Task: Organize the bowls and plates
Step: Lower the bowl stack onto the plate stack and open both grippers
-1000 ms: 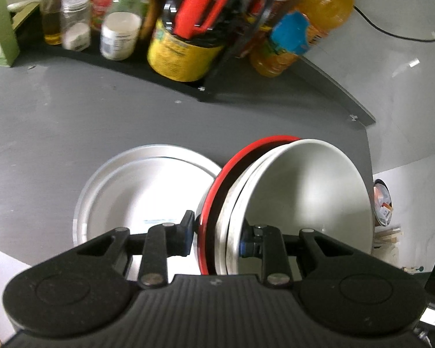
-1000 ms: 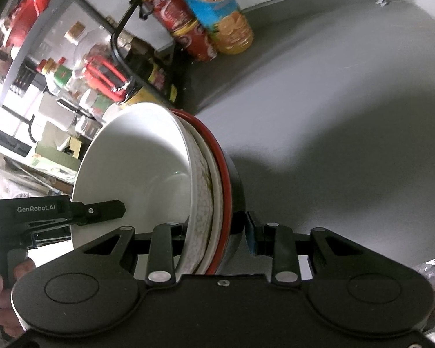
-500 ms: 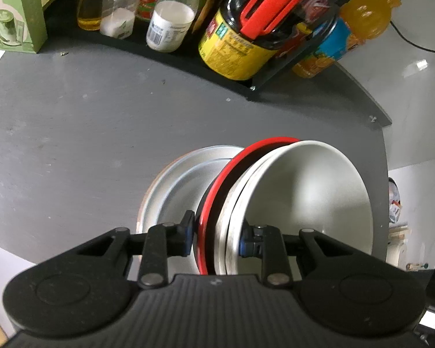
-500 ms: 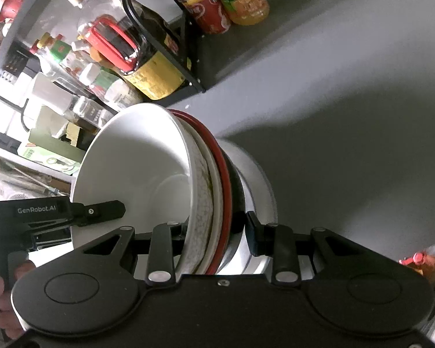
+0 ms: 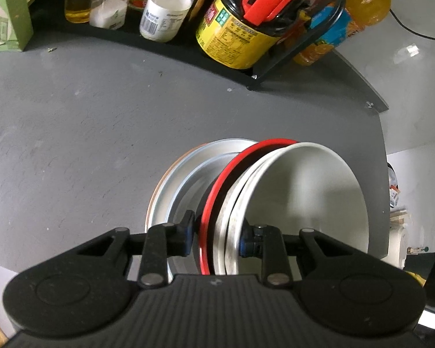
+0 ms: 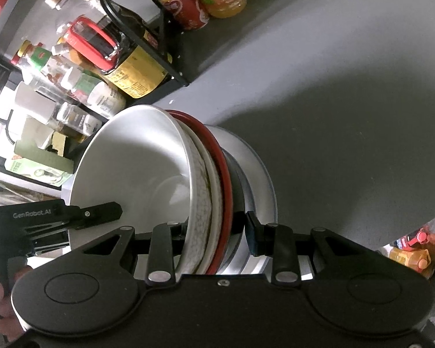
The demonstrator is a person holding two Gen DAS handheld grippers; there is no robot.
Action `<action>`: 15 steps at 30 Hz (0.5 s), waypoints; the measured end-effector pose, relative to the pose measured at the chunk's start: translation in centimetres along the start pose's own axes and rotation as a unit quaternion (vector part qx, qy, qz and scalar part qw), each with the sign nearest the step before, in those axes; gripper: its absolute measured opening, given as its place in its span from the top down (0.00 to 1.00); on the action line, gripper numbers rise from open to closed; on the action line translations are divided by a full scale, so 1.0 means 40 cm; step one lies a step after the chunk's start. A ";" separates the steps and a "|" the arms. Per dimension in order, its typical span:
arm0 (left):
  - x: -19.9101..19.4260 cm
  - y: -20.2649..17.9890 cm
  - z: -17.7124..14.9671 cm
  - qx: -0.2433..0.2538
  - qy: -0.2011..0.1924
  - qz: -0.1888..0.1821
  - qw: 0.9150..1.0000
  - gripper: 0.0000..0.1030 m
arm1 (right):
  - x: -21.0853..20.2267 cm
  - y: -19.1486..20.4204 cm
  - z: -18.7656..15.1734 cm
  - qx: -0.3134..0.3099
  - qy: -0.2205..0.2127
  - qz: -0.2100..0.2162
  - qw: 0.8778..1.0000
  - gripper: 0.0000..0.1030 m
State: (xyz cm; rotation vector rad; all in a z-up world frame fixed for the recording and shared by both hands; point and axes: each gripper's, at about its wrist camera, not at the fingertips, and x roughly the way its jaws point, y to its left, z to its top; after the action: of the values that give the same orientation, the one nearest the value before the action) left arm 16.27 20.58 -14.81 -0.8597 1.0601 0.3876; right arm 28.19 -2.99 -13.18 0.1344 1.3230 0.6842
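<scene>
Left wrist view: both grippers (image 5: 216,237) (image 6: 214,232) clenched on nested bowls (image 5: 304,200), poised over stacked plates (image 5: 185,168) on table (image 5: 72,133); setting down and letting go remain.

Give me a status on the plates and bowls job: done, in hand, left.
Done: the bowls are nested into one stack, white inside red-rimmed.
In hand: the left gripper and right gripper both straddle its rims, over the plates on the table.
Left: releasing the stack there.
</scene>
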 end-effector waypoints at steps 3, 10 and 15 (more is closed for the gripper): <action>-0.004 -0.001 -0.001 0.007 -0.006 0.003 1.000 0.74 | 0.006 0.000 -0.004 0.004 0.001 -0.001 1.000 0.70; -0.001 -0.006 0.003 0.022 0.002 0.007 1.000 0.74 | 0.007 0.001 -0.007 0.024 -0.004 -0.004 1.000 0.68; 0.012 -0.014 0.004 0.039 0.009 0.023 0.999 0.73 | 0.008 -0.002 -0.011 0.028 -0.007 -0.001 1.000 0.68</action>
State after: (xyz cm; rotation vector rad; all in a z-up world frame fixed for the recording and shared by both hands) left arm 16.94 20.31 -14.96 -0.7712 1.1059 0.3746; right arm 27.85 -2.99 -13.61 0.1837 1.3286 0.6437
